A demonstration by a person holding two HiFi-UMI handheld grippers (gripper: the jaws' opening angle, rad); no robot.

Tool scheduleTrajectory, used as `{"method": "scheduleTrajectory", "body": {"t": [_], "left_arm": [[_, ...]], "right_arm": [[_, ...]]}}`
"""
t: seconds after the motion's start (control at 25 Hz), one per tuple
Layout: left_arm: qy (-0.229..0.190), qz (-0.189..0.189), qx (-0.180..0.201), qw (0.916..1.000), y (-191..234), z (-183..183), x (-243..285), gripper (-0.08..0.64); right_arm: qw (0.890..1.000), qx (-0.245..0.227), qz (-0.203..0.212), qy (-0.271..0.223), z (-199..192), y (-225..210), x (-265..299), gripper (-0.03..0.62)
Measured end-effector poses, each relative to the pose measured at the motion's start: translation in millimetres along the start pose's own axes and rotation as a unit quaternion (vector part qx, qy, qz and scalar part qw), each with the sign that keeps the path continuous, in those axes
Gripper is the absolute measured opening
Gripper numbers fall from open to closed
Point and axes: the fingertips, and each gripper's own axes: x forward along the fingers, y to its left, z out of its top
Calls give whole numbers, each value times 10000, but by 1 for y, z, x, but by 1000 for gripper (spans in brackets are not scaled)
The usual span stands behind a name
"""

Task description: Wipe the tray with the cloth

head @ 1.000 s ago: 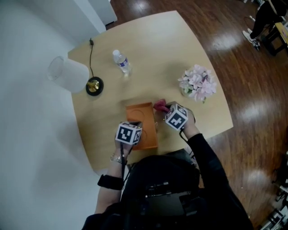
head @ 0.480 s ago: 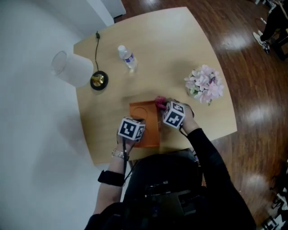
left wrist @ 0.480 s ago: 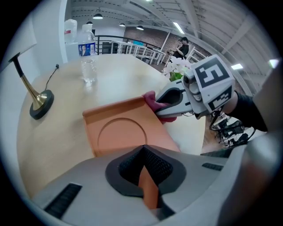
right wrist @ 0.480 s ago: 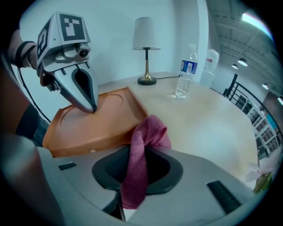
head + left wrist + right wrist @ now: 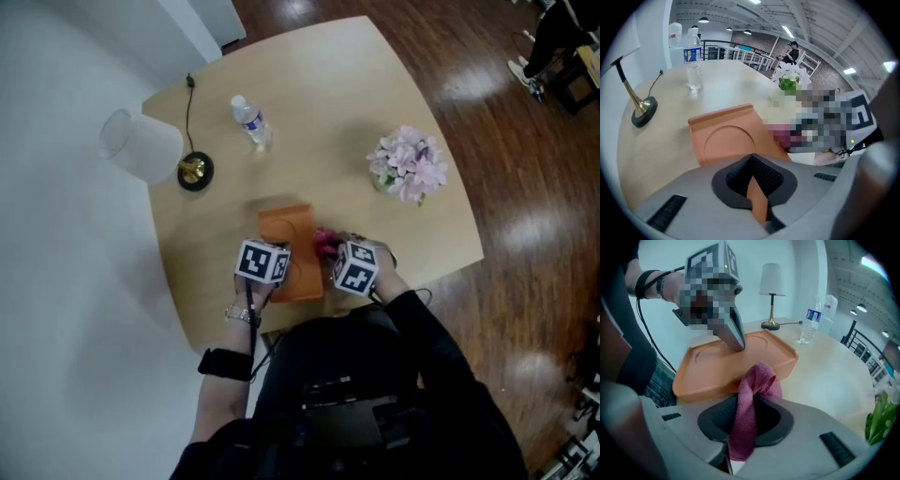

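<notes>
Left gripper [image 5: 752,164]: had a grey moulded shell with slotted vents and dark textured pads [image 5: 766,173]. It carried a white cube [image 5: 262,261] printed with black square markers.
Right gripper [image 5: 745,416]: was of the same grey make and bore a matching marker cube [image 5: 355,268].
Right arm: wore a long black sleeve [image 5: 431,337].
Left arm: wore a black wristband [image 5: 225,364] and a metal bracelet [image 5: 239,316]; a thin black cable [image 5: 253,333] ran along it.
Torso: was dressed in dark clothing and carried a black chest rig [image 5: 342,412].

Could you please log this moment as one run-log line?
left gripper: shut on tray edge | right gripper: shut on cloth, at tray rim | wipe contact: unclear
</notes>
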Motion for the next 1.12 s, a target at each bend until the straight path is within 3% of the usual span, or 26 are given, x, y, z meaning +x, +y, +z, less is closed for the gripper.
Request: {"method": "scheduleTrajectory", "body": {"t": [0.28, 0.44, 0.56, 0.64, 0.92, 1.12], "left_arm": [[11, -5, 199, 9998, 0, 0, 2, 6], [-22, -12, 212, 9998, 0, 0, 1, 6], [-9, -25, 228, 9997, 0, 0, 2, 6], [2, -28, 234, 9997, -1, 0, 2, 6], [12, -24, 144, 9999, -2, 1, 2, 6], [37, 20, 66, 10000, 0, 0, 2, 6]], "right_arm": [[9998, 45, 177, 56, -7, 43, -13, 87], [9956, -181, 870, 285, -29, 88, -7, 87], [9855, -286, 1621, 402, -46, 123, -10, 87], [9805, -236, 1913, 393, -54, 133, -12, 87], [9901, 111, 1365, 305, -47, 63, -23, 87], [9983, 303, 455, 217, -26, -26, -18, 87]]}}
